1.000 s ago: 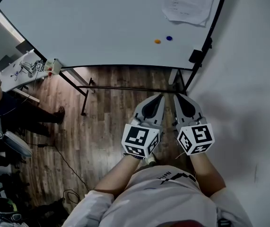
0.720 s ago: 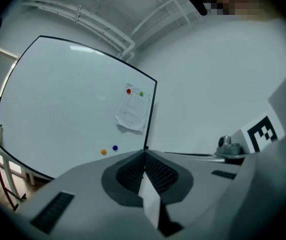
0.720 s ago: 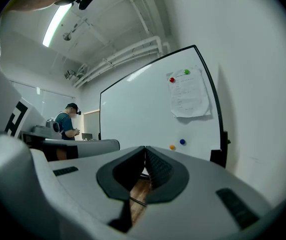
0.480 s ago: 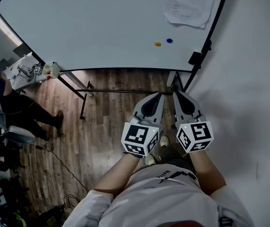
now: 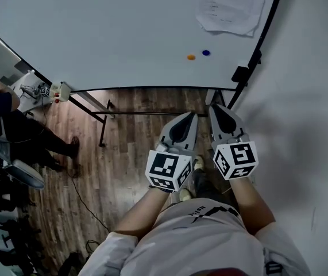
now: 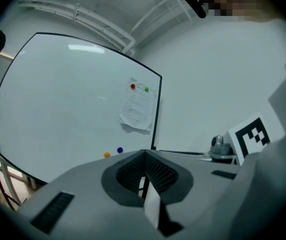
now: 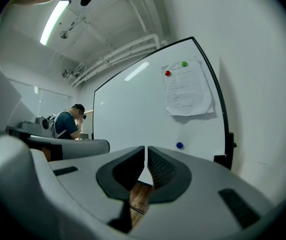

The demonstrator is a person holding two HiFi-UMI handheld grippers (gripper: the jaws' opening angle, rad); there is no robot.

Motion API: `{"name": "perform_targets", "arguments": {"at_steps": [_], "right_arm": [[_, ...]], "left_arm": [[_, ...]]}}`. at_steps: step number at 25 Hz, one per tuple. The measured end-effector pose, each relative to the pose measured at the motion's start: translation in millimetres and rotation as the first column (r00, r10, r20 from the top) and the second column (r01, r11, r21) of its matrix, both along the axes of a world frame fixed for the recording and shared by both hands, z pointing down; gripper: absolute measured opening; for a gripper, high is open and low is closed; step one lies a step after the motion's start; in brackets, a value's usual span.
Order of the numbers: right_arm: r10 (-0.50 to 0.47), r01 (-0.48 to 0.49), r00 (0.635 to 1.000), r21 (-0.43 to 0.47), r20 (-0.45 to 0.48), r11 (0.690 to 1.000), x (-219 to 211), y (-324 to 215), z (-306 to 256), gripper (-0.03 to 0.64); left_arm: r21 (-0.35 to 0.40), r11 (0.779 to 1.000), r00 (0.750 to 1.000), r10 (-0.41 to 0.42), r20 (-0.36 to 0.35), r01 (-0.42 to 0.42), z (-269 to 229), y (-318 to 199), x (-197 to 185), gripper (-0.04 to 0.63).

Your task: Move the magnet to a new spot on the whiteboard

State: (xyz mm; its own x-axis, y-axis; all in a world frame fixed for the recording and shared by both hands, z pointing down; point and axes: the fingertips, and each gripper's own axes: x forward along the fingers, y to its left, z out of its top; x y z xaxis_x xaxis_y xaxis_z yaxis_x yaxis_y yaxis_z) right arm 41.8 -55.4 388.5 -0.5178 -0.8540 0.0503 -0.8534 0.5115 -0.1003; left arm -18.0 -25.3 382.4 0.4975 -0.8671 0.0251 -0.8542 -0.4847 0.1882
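The whiteboard (image 5: 112,33) stands on a dark frame against the pale wall (image 5: 301,96), in front of the person holding the two tools. Low on the board, near its right edge, an orange magnet (image 5: 191,57) and a blue magnet (image 5: 205,53) sit close side by side, the blue one nearer the edge and not touching the orange. Neither is held, and both grippers are well apart from them.

Higher up at that same edge hangs a sheet of paper (image 5: 232,4) with creased lower corners. In the left gripper view it is pinned at the top by a red magnet (image 6: 132,86) and a green magnet (image 6: 146,89).

The left gripper (image 5: 193,115) and the right gripper (image 5: 214,107) are held level, side by side over the wooden floor (image 5: 123,154), both pointing at the foot of the board. The left gripper's fingers are pressed together at the tips with nothing between them. The right gripper's fingers leave only a hairline slit, also empty.

Off to the left, another person (image 5: 3,119) in a dark top stands by a cluttered table (image 5: 31,85) beside the board's left end.
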Motion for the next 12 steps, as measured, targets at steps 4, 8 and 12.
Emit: {"name": "perform_targets", "arguments": {"at_steps": [4,8,12], "right_arm": [[0.011,-0.011,1.000,0.000,-0.017,1.000,2.5,-45.4,7.2,0.017],[0.023,-0.023,0.999,-0.016,-0.024,1.000,5.6,-92.7,18.2,0.018],[0.026,-0.026,0.999,-0.022,-0.037,0.999,7.2,-139.5,27.5,0.043]], "left_arm": [[-0.011,1.000,1.000,-0.016,0.006,0.017,5.4,-35.1,-1.8,0.012],[-0.024,0.999,0.999,-0.034,0.011,0.034,11.8,-70.8,-3.7,0.011],[-0.032,0.998,0.998,-0.061,0.010,0.062,15.8,-107.6,-6.5,0.011]]}}
